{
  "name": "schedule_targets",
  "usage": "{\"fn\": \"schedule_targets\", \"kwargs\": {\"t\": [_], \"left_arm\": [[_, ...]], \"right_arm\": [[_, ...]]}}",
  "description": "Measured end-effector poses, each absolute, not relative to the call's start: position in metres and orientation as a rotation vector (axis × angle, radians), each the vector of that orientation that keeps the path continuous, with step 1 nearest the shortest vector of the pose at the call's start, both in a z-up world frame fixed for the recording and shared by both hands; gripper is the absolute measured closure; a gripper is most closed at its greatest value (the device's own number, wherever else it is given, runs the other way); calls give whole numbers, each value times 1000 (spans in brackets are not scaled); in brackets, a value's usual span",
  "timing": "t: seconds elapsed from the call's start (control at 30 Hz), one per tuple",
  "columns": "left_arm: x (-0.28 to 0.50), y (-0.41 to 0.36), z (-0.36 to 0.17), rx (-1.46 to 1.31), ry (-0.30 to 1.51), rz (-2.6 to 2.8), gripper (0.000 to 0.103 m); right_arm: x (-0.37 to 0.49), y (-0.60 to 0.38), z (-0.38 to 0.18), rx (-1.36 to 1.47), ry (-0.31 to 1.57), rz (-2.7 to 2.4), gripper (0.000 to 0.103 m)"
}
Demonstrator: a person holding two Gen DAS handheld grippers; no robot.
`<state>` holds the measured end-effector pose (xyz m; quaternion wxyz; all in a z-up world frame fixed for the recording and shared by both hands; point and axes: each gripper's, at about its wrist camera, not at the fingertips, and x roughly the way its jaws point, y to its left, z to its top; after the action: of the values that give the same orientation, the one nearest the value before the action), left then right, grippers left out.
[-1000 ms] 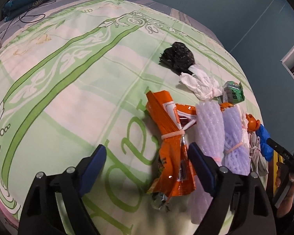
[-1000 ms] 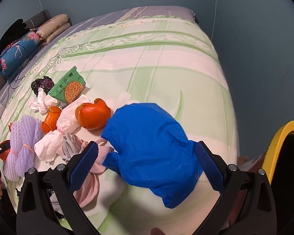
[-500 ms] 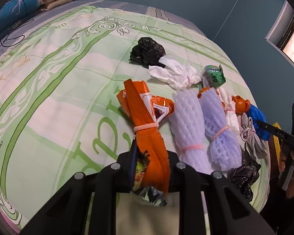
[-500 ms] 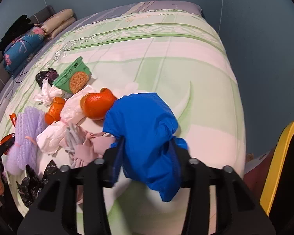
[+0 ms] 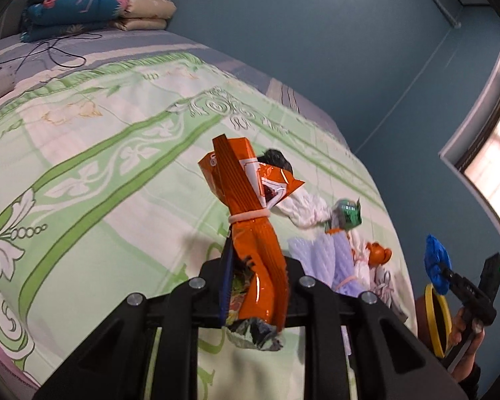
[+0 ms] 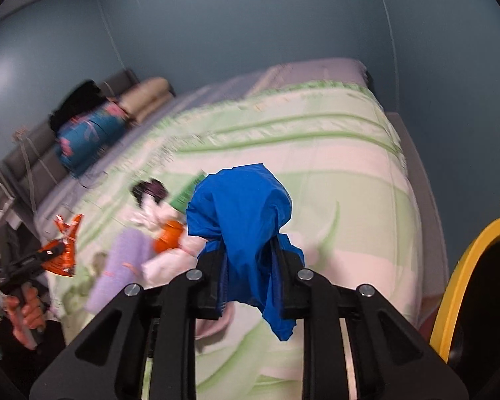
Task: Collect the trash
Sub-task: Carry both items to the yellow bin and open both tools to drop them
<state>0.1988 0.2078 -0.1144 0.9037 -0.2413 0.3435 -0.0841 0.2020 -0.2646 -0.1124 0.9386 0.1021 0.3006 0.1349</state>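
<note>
Left gripper (image 5: pixel 255 286) clamped on the orange wrapper (image 5: pixel 250 213), a folded packet bound by a pale band, lifted clear of the bed (image 5: pixel 93 166) and standing tilted above the jaws; crumpled foil end hanging below the pads. Right gripper (image 6: pixel 250 278) pinched on the blue bag (image 6: pixel 241 220), bunched and raised off the bed, a tail of it drooping under the fingers; jaws just been closing, bag between them.

Seen only from the left wrist: white tissue (image 5: pixel 303 211) and green packet (image 5: pixel 346 216) lying on the bed beyond the wrapper, purple foam net (image 5: pixel 323 260) and orange peel (image 5: pixel 378 253) nearer the bed's right edge, a black lump half hidden behind the wrapper's top. Also there, past the bed's right edge: the right gripper from outside, blue bag in its tip, the hand (image 5: pixel 466 340) on its handle, a yellow rim (image 5: pixel 440 313) just below it. Sharp pattern on the bedspread, cable (image 5: pixel 60 50) and folded bedding (image 5: pixel 80 3) at the bed's far end.

Seen only from the right wrist: much motion blur; the yellow rim large at the bed's near right corner, dark inside; the left gripper from outside off the bed's left edge, orange wrapper in its tip, hand below. Same litter pile blurred on the bed behind the blue bag, plus something pale pink just under the right gripper's left finger.
</note>
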Motion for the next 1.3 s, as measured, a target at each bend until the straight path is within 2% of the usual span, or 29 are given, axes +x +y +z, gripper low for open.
{"fn": "schedule_targets", "kwargs": {"t": [0.23, 0.53, 0.97, 1.3], "left_arm": [[174, 206, -96, -458, 635, -135, 85], [152, 142, -36, -326, 541, -224, 84], [151, -12, 21, -149, 488, -537, 84], [165, -130, 22, -80, 553, -736, 84]], "right_arm": [[174, -264, -99, 245, 563, 350, 83], [140, -278, -71, 260, 546, 345, 83], [76, -342, -21, 256, 453, 204, 83], [42, -403, 3, 236, 396, 32, 83]]}}
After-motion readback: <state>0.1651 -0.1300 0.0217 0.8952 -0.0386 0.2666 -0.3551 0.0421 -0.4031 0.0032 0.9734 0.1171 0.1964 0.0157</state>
